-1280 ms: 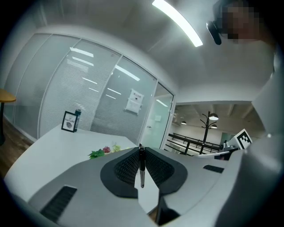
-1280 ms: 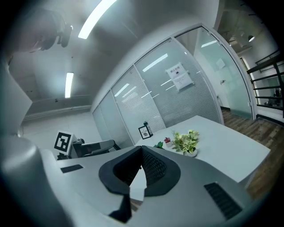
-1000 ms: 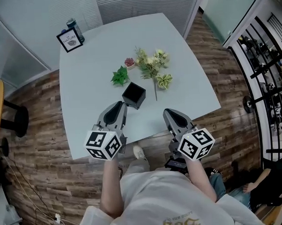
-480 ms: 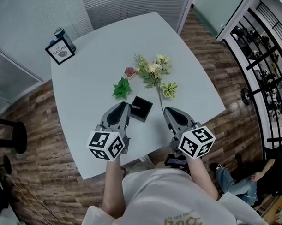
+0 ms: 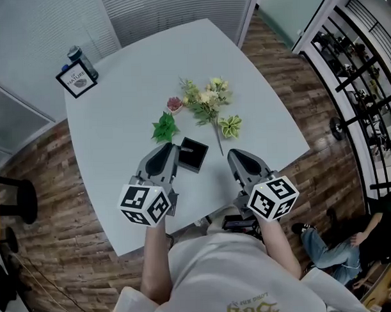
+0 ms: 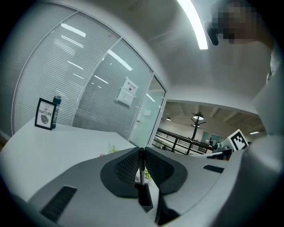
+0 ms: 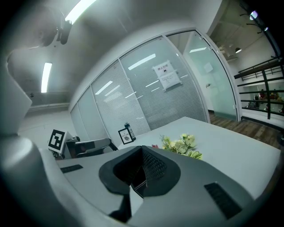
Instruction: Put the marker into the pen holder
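Although the left claw (image 6: 141, 150) is clamped on the slim marker with a dark cap and pale barrel (image 6: 141, 167), the marker is not yet in the square black pen holder (image 6: 145, 197), so the task looks roughly half done. In the left gripper view the jaws press on the marker from both sides and it stands upright between them. Its lower end points at the open top of the pen holder just below. Whether the end has crossed the rim I cannot tell.

From the head view, the left claw (image 5: 171, 146) sits just beside the pen holder (image 5: 191, 154) on the pale grey desk (image 5: 129, 97), and the marker itself cannot be made out there. The right claw (image 5: 234, 154) hangs near the holder's other side. In its own view the right claw (image 7: 142, 148) has its tips together with nothing between them.

What is left, as I judge it, is lowering the marker into the opening and then releasing the left claw's grip.
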Action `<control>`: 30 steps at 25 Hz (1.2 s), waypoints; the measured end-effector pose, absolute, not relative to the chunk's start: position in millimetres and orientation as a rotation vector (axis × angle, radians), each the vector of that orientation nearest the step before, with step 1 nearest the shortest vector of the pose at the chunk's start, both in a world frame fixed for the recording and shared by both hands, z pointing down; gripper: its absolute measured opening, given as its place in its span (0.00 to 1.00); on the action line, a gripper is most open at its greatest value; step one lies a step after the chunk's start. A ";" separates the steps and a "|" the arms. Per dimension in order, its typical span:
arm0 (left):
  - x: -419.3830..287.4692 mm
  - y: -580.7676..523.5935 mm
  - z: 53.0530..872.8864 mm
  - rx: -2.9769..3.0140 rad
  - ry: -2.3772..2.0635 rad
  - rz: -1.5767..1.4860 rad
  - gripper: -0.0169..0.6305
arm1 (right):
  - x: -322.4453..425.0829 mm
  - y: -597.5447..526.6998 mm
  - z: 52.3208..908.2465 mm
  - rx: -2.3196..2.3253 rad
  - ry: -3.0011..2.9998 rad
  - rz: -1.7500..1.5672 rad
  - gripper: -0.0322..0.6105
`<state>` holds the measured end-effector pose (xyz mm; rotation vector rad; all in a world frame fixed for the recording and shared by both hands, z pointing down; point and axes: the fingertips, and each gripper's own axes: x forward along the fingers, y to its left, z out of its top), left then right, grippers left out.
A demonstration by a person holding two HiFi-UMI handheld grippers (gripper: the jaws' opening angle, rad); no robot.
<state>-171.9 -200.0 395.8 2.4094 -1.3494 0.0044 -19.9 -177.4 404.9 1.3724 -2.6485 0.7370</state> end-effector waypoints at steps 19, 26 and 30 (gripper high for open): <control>-174.1 -210.1 424.7 2.367 -1.393 0.107 0.10 | -21.8 -191.3 427.6 1.321 -2.637 0.814 0.08; -179.5 -214.0 451.0 2.311 -1.397 0.153 0.10 | -28.7 -199.4 445.3 1.278 -2.613 0.855 0.08; -177.3 -216.2 470.3 2.293 -1.399 0.215 0.10 | -28.7 -203.3 457.1 1.263 -2.594 0.883 0.08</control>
